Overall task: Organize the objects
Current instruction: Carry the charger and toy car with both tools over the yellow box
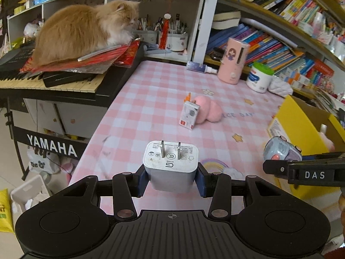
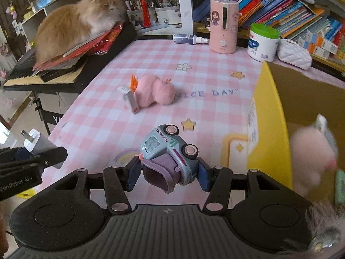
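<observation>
My left gripper [image 1: 171, 179] is clamped on a white charger [image 1: 170, 164], blue pads pressed to its two sides, the prongs pointing up and away from me, above the near edge of the table [image 1: 151, 99]. My right gripper [image 2: 167, 176] grips a small blue-grey toy car [image 2: 170, 151] lying on its side, pink wheels facing up, also held over the near part of the checked cloth. The two grippers sit side by side, near each other but apart.

Toward the middle of the table a pink plush toy [image 2: 155, 91] lies touching a small white box [image 2: 130, 99]. At the right edge stands a yellow cardboard box [image 2: 271, 116], open, with a pink soft thing inside, blurred. Along the far edge are a pink canister [image 2: 223, 27], a green-lidded tub [image 2: 263, 43] and a spray bottle [image 2: 189, 38] on its side. At the left, a cat [image 1: 84, 30] sits on papers on a keyboard [image 1: 49, 84].
</observation>
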Demonstrator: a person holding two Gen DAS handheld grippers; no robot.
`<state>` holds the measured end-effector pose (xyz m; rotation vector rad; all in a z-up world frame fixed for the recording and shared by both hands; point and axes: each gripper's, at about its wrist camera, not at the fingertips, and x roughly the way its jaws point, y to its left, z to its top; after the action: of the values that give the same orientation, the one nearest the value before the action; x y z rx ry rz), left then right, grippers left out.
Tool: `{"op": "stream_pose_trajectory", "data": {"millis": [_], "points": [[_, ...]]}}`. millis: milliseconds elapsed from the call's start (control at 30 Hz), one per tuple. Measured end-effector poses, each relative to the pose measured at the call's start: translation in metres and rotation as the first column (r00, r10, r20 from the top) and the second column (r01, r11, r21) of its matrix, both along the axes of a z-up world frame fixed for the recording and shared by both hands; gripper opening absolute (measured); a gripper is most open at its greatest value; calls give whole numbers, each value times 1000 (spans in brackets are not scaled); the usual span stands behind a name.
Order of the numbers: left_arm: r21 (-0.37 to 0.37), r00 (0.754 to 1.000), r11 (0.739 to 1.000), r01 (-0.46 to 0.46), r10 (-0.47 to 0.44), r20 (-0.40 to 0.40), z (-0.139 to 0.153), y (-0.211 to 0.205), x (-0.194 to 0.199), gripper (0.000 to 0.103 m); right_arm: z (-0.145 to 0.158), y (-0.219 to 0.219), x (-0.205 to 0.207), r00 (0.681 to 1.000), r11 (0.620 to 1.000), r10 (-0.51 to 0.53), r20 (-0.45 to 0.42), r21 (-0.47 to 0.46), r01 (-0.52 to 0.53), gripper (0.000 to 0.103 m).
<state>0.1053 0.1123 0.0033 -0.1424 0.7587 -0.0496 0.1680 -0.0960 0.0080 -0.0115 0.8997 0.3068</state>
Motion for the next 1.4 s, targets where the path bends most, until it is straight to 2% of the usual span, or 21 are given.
{"op": "stream_pose_trajectory", "data": {"millis": [367, 533, 767, 1067, 1400], "points": [[-2, 998, 999, 46, -46, 32, 12, -1, -66, 43, 17, -5, -82, 997, 999, -32, 70, 14, 31, 51], [8, 994, 995, 98, -98, 48, 16, -12, -89, 43, 16, -12, -113, 996, 997, -67, 61, 28, 66, 51], [6, 982, 982, 188, -188, 26, 10, -32, -115, 43, 11, -30, -159, 987, 988, -154, 50, 38, 153, 51], [7, 942, 942, 336, -336, 15, 8, -71, -124, 43, 6, -67, -203, 956, 956, -293, 23, 41, 292, 51], [6, 875, 875, 484, -484, 20, 7, -125, -115, 43, 6, -115, -231, 897, 896, -442, 14, 35, 442, 51]]}}
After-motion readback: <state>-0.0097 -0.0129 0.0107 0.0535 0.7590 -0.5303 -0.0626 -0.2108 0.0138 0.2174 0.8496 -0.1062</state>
